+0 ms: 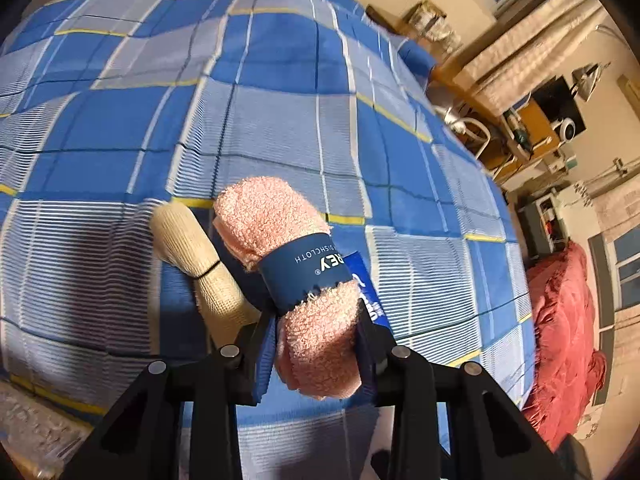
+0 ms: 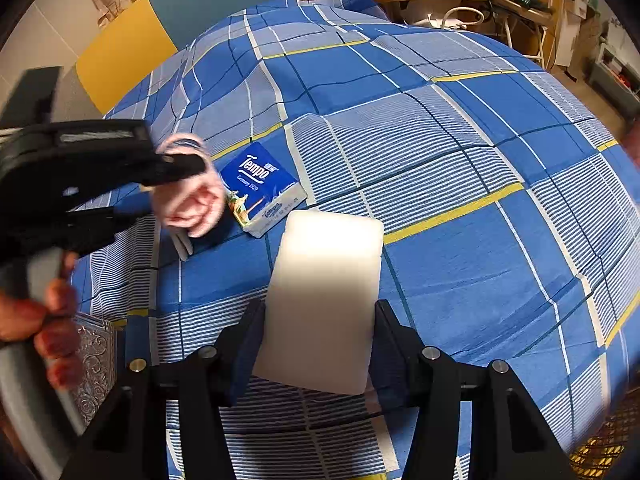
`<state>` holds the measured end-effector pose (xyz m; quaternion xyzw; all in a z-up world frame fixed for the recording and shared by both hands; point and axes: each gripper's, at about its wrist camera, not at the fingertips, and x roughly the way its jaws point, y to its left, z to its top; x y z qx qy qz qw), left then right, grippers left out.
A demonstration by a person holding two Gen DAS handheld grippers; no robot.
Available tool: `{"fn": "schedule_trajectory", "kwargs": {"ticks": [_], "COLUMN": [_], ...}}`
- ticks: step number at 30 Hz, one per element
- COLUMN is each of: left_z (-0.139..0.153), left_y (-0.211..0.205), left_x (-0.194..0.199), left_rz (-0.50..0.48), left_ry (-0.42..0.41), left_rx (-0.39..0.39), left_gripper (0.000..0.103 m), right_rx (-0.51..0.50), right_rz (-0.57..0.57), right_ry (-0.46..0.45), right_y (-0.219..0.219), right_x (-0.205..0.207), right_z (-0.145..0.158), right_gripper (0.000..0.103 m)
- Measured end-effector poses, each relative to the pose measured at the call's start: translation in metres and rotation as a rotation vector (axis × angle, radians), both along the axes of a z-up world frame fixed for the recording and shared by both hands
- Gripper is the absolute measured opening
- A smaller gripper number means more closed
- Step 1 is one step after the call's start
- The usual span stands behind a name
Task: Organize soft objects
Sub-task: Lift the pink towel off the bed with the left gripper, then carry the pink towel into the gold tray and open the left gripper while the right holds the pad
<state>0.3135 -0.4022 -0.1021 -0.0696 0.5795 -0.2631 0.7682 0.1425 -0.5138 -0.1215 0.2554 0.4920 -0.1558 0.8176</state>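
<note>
Gripping a rolled pink dishcloth (image 1: 280, 240), the left hand-held gripper (image 1: 318, 344) had its jaws narrowed w/ the roll's near end between them, pads against the terry on both sides. Roll's long axis ran away from the gripper, up and left in the left wrist view, navy paper band (image 1: 304, 272) around its middle. A cream waffle cloth (image 1: 192, 256) lay just beside it on the left, on the bed (image 1: 280, 80), which had a blue checked sheet. Whether the pink roll's far end touched the sheet, can't tell.

Right wrist view: the right hand-held gripper (image 2: 320, 336) held a white foam block (image 2: 324, 292) at mid width, jaws on its two long sides, block's long axis pointing straight out fwd. Block seemed lifted off the bed, not certain. A tissue pack (image 2: 262, 188) lay on the sheet just beyond the block's far left corner, and the pink roll sat left of that pack, close by. The left gripper came in from the left edge, blurred, a hand (image 2: 36, 320) on its grip.

Judgement: soft items were gathering near the pack; the left hand-held gripper was nearer that cluster, so its roll probably goes down first, beside the pack, w/ the block next.
</note>
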Motion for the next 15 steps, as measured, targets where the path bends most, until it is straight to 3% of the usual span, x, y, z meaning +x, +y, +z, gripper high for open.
{"fn": "schedule_trajectory", "kwargs": {"ticks": [7, 15], "left_z": [0.042, 0.097], "left_y": [0.023, 0.042], "left_x": [-0.022, -0.062], "left_rz": [0.018, -0.072], "left_ry": [-0.082, -0.18], "left_rx": [-0.061, -0.124], "left_gripper": [0.034, 0.034], "right_rx": [-0.026, -0.074], "right_rz": [0.023, 0.045], "right_ry": [-0.004, -0.019], "right_y": [0.006, 0.013], "right_x": [0.002, 0.001], "right_z": [0.001, 0.004], "right_gripper": [0.055, 0.055]}}
